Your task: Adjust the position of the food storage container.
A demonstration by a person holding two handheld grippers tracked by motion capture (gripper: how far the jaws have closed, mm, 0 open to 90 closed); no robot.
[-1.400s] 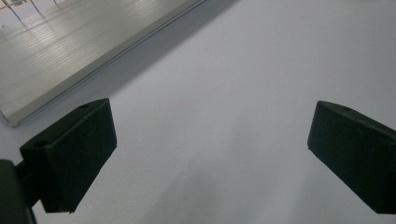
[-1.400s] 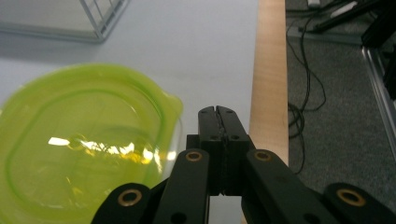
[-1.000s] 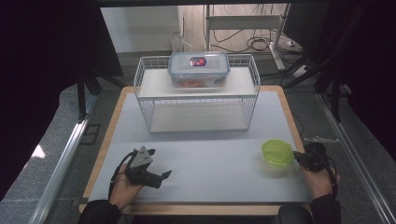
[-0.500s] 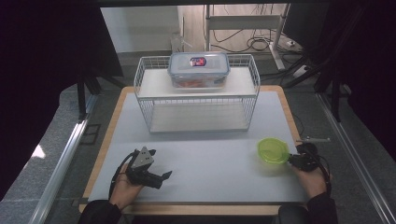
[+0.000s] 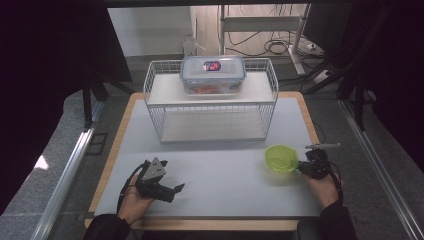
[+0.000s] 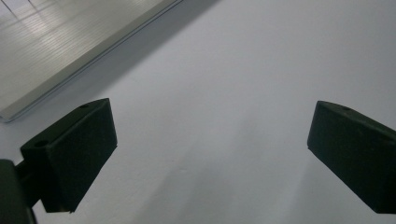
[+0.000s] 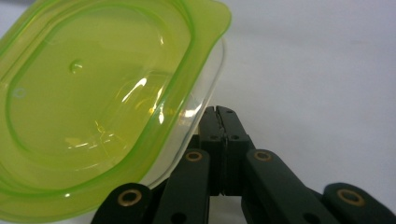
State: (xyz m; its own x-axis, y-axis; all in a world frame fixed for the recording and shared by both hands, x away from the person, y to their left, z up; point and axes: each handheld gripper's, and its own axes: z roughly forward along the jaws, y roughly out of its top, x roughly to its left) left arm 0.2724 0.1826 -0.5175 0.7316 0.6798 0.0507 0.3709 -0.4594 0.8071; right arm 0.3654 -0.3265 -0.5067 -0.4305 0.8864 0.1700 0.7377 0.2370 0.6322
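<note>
A small clear container with a green lid (image 5: 281, 159) sits on the white mat at the right front. My right gripper (image 5: 302, 168) lies just right of it, jaws pressed together with nothing between them. In the right gripper view the shut tips (image 7: 219, 114) touch the side of the container (image 7: 93, 102), under the lid's rim. My left gripper (image 5: 176, 189) rests at the left front in a hand, pointing right. In the left gripper view its jaws (image 6: 212, 140) stand wide apart over bare mat.
A white wire rack (image 5: 155, 95) stands at the back middle, with a clear lidded box (image 5: 212, 75) holding red contents on its top shelf. The white mat (image 5: 225, 185) lies on a wood-edged table. Dark floor and cables surround it.
My right gripper has slid left across the mat, and the green-lidded container has shifted left along with it. The left gripper has stayed where it was.
</note>
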